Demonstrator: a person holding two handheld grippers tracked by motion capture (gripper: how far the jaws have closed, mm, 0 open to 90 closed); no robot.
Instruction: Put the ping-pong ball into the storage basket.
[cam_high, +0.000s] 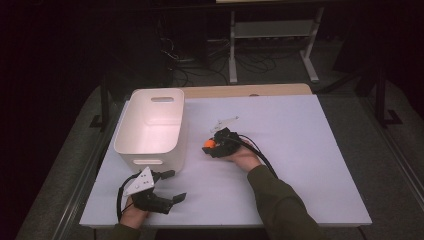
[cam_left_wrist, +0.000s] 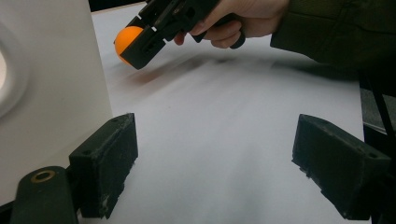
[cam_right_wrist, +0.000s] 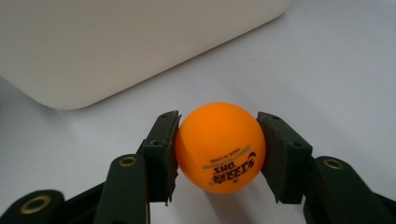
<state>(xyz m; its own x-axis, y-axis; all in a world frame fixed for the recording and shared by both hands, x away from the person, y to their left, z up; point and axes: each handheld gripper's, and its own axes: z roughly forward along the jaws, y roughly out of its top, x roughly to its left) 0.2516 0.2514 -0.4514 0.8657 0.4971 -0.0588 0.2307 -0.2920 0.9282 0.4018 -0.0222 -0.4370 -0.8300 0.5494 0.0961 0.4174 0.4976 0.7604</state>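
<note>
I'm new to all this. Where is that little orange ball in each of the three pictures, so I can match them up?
High view: the orange ball sits near the middle, at the tip of the right gripper, just right of the white bin.
Left gripper view: the ball is at the upper left, clamped in that far gripper.
Right gripper view: it is at the centre, between the two black jaws.
Shared landmark: the white bin.

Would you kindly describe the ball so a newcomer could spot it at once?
Start at the white bin on the left of the white table. Just right of it, the right gripper is shut on the ball. It is the one bright orange thing there, small and round, with dark print on it.
</note>
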